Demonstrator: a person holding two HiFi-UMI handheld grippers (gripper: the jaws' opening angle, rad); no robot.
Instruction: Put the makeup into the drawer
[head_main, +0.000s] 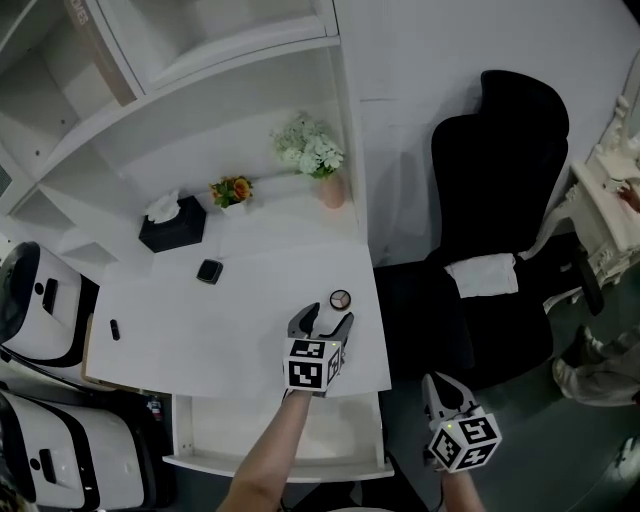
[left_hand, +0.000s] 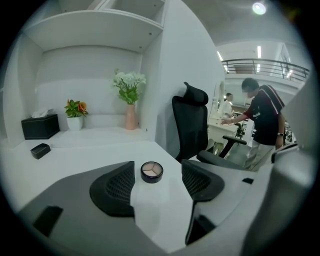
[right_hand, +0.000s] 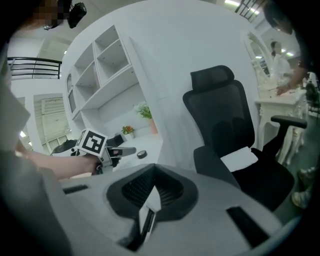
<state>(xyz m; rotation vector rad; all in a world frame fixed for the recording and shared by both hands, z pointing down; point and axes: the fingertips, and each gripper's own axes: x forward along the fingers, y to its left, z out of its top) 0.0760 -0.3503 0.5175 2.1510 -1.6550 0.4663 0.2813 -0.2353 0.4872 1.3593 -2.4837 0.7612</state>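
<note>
A small round makeup compact (head_main: 340, 298) with beige powders lies near the right front corner of the white desk (head_main: 180, 330). My left gripper (head_main: 322, 322) hovers just short of it, open; in the left gripper view the compact (left_hand: 151, 171) sits ahead of the gap between the black pads (left_hand: 114, 187), untouched. A black square compact (head_main: 209, 271) lies further back on the desk. The white drawer (head_main: 270, 465) stands pulled out under the desk's front edge. My right gripper (head_main: 441, 392) hangs off the desk's right side, shut and empty (right_hand: 151, 195).
A black tissue box (head_main: 172, 224), a small orange flower pot (head_main: 232, 192) and a pink vase of white flowers (head_main: 331, 185) line the back of the desk. A black office chair (head_main: 495, 220) stands right of it. A small black item (head_main: 115, 329) lies at the left.
</note>
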